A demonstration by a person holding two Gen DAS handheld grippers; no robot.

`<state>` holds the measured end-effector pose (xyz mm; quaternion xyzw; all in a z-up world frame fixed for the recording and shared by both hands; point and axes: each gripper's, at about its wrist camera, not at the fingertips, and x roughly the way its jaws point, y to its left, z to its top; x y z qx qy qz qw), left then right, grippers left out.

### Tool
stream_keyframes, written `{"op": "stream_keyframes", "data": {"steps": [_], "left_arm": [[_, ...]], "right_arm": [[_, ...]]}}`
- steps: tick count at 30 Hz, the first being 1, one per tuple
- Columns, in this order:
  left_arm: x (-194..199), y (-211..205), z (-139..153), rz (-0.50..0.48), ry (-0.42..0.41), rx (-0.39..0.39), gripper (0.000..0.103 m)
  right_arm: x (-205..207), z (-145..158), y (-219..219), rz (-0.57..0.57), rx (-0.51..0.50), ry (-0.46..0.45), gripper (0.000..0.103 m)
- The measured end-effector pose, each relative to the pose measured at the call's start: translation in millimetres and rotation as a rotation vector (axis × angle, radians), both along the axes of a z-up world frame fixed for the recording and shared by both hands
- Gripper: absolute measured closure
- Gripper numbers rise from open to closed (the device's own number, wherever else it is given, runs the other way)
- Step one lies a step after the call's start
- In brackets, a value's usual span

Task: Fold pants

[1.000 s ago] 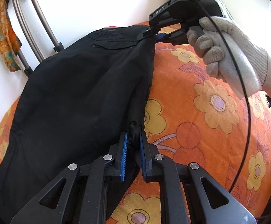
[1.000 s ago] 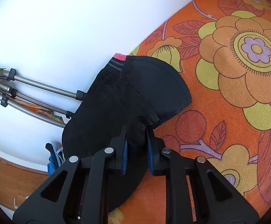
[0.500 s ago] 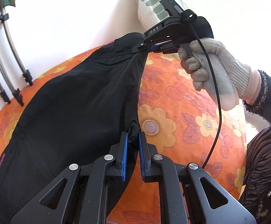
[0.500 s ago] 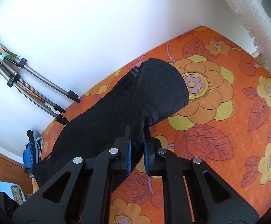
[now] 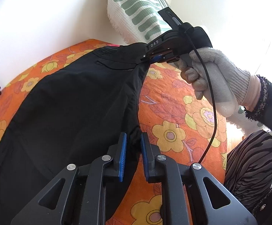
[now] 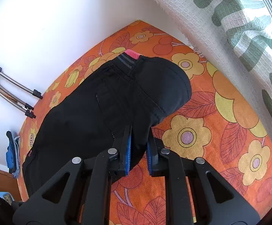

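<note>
Left claw (image 5: pixel 133 146): narrow gap, pinching pants (image 5: pixel 70 103) edge.
Right claw (image 6: pixel 138 146): clamped on waist end.
Pants: black, smooth, draped.
Beneath claws: orange floral bedcover (image 6: pixel 220 131).

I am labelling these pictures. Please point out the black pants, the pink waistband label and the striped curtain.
black pants (image 5: pixel 70 103): left wrist view, on the flat middle of the fabric.
pink waistband label (image 6: pixel 133 53): right wrist view, on the label's middle.
striped curtain (image 6: pixel 239 28): right wrist view, on a white part between green stripes.
</note>
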<state>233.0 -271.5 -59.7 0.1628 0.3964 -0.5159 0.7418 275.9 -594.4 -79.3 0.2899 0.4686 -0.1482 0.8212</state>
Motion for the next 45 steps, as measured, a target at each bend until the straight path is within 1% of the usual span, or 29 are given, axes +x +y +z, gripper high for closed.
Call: {"op": "stream_keyframes", "data": {"steps": [1, 2, 3, 4, 5, 6, 9, 11, 13, 16, 18, 20, 23, 26, 28, 31, 34, 40, 42, 45], "left_arm": [[0.3, 4.0, 2.6, 0.011, -0.001, -0.001, 0.078], [1.9, 8.6, 6.0, 0.021, -0.005, -0.007, 0.067], [0.4, 14.9, 10.6, 0.034, -0.013, -0.015, 0.061], [0.5, 23.0, 15.4, 0.046, -0.017, -0.027, 0.056], [1.0, 32.5, 20.9, 0.056, -0.018, -0.039, 0.056], [2.7, 41.3, 24.8, 0.068, -0.019, -0.047, 0.056], [5.5, 77.0, 37.6, 0.124, -0.034, -0.069, 0.056], [5.7, 105.9, 45.5, 0.166, -0.072, -0.079, 0.056], [10.4, 132.5, 50.2, 0.219, -0.114, -0.055, 0.056], [22.2, 175.5, 52.5, 0.315, -0.136, -0.012, 0.056], [32.6, 201.7, 52.7, 0.385, -0.148, 0.022, 0.056], [44.1, 224.9, 50.9, 0.440, -0.165, 0.058, 0.056], [62.8, 257.0, 48.3, 0.522, -0.190, 0.101, 0.056], [83.3, 285.3, 42.3, 0.590, -0.179, 0.124, 0.056], [95.1, 298.6, 37.5, 0.620, -0.167, 0.139, 0.056], [114.2, 315.0, 27.3, 0.653, -0.151, 0.159, 0.056], [129.9, 322.9, 16.6, 0.656, -0.153, 0.181, 0.056], [150.1, 320.0, -11.0, 0.597, -0.128, 0.251, 0.061], [155.0, 319.8, -17.9, 0.590, -0.121, 0.261, 0.061], [161.9, 320.4, -26.8, 0.589, -0.104, 0.260, 0.061]], "right_arm": [[-0.3, 0.5, 1.4, 0.008, -0.003, 0.008, 0.078], [-0.3, 2.8, 2.8, 0.014, -0.003, 0.011, 0.070], [-1.8, 6.7, 4.6, 0.020, -0.004, 0.007, 0.067], [-4.1, 11.7, 6.1, 0.025, -0.011, 0.002, 0.060], [-6.3, 18.1, 8.1, 0.027, -0.029, 0.000, 0.054], [-9.4, 25.2, 9.8, 0.033, -0.045, -0.007, 0.053], [-16.1, 50.0, 19.0, 0.064, -0.080, -0.039, 0.052], [-18.4, 68.8, 27.5, 0.095, -0.113, -0.067, 0.052], [-17.3, 87.3, 38.9, 0.153, -0.119, -0.120, 0.052], [-9.2, 112.1, 64.7, 0.256, -0.137, -0.187, 0.052], [-1.6, 122.6, 84.9, 0.326, -0.163, -0.216, 0.052], [8.8, 126.8, 106.3, 0.397, -0.185, -0.237, 0.052], [25.6, 125.0, 137.3, 0.500, -0.188, -0.253, 0.052], [45.2, 116.7, 169.8, 0.613, -0.183, -0.252, 0.051], [56.9, 107.1, 191.7, 0.698, -0.203, -0.241, 0.047], [73.5, 91.0, 224.3, 0.821, -0.237, -0.217, 0.046], [89.8, 72.4, 257.6, 0.943, -0.288, -0.176, 0.046], [119.3, 28.9, 315.2, 1.185, -0.342, -0.073, 0.047], [128.0, 14.5, 329.5, 1.241, -0.367, -0.043, 0.047], [139.5, 0.3, 343.0, 1.299, -0.397, -0.023, 0.047]]}}
